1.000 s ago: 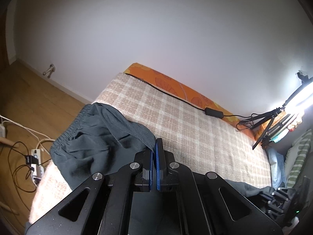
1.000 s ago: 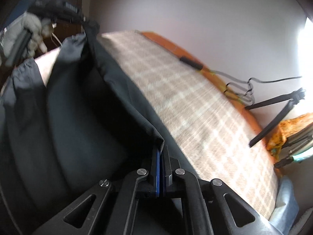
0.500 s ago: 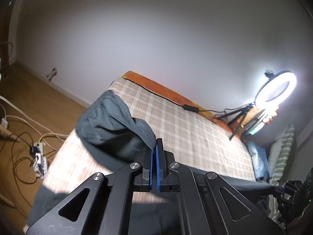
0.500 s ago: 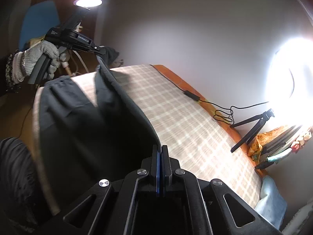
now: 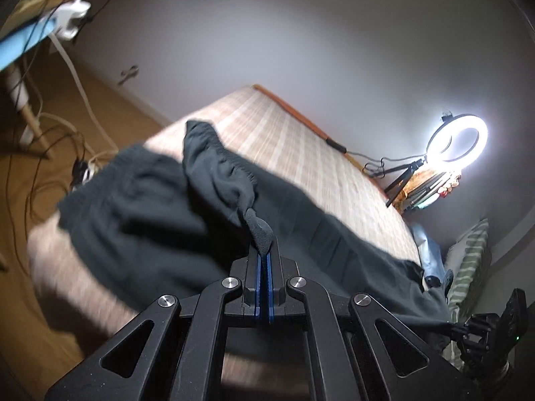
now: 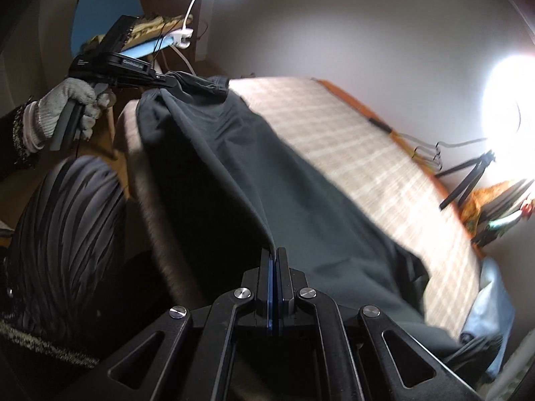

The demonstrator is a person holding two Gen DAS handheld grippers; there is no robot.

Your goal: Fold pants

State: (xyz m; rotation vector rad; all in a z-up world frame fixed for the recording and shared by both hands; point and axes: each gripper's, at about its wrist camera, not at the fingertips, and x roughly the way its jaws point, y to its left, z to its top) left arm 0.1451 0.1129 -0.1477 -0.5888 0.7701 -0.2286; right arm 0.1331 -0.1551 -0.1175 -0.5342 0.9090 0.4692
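We look down on a bed (image 5: 301,140) covered in a beige checked blanket, with dark pants (image 5: 140,220) stretched along its near edge. Our left tongs (image 5: 264,257) are clenched on a bunched bit of that fabric; our right tongs (image 6: 275,264) are clenched on a taut fold of it too. Beyond the bed stands a plain pale wall (image 5: 301,33), and a ring light (image 5: 456,142) on a tripod glows at the far corner. Wooden floor (image 5: 20,220) with tangled cables (image 5: 43,140) lies off to the side, below a blue chair (image 6: 100,10).
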